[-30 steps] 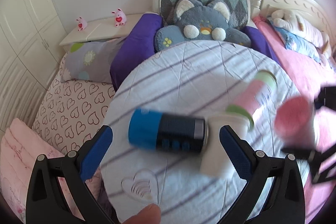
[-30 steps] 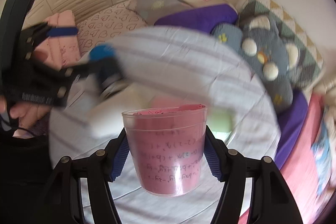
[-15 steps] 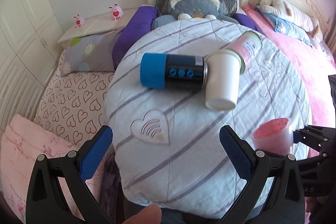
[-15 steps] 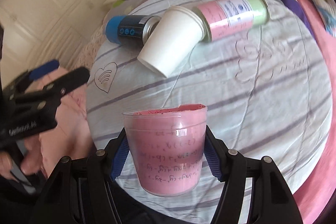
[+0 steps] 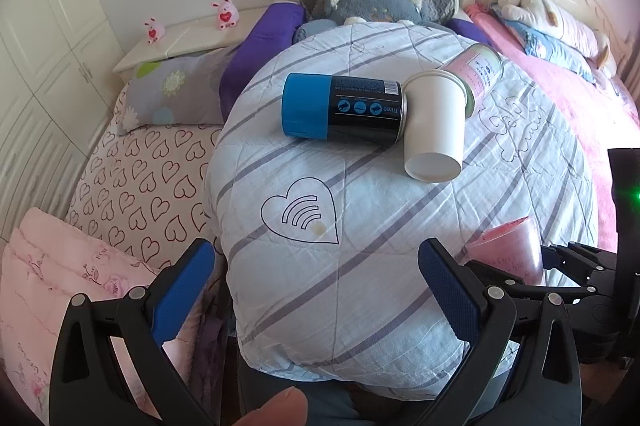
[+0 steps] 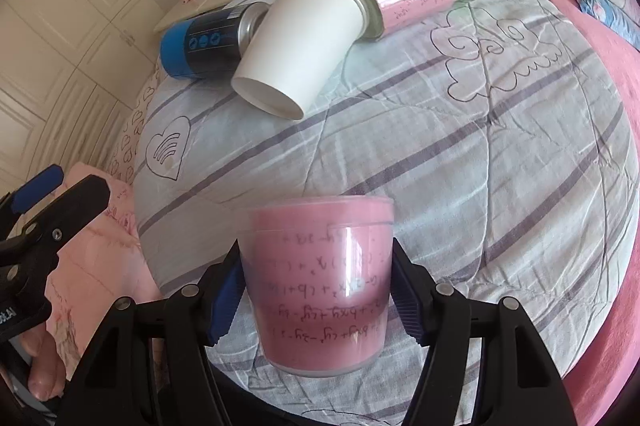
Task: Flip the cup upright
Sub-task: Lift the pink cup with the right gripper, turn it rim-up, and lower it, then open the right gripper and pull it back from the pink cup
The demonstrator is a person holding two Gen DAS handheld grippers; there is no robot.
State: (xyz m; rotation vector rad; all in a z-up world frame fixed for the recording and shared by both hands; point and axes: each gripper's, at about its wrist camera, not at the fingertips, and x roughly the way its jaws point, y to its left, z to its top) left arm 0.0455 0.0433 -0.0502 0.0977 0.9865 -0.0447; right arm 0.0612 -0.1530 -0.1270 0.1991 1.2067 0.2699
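Observation:
A clear plastic cup lined with pink paper (image 6: pixel 318 282) stands upright, mouth up, between the fingers of my right gripper (image 6: pixel 318 290), which is shut on it at the near edge of the round striped cloth table (image 6: pixel 480 154). The same cup shows at the right in the left wrist view (image 5: pixel 506 250). My left gripper (image 5: pixel 316 290) is open and empty, held over the table's near left edge. A white paper cup (image 5: pixel 434 124) lies on its side farther back, also in the right wrist view (image 6: pixel 298 46).
A blue and black can (image 5: pixel 344 110) and a pink and green can (image 5: pixel 478 72) lie on their sides against the white cup. Bedding, pillows and a grey plush cat (image 5: pixel 376 2) surround the table. White cupboards (image 5: pixel 36 38) are at the left.
My right gripper has brought the pink cup down and toward the table's near edge. My left gripper has pulled back from the cans toward the near left edge.

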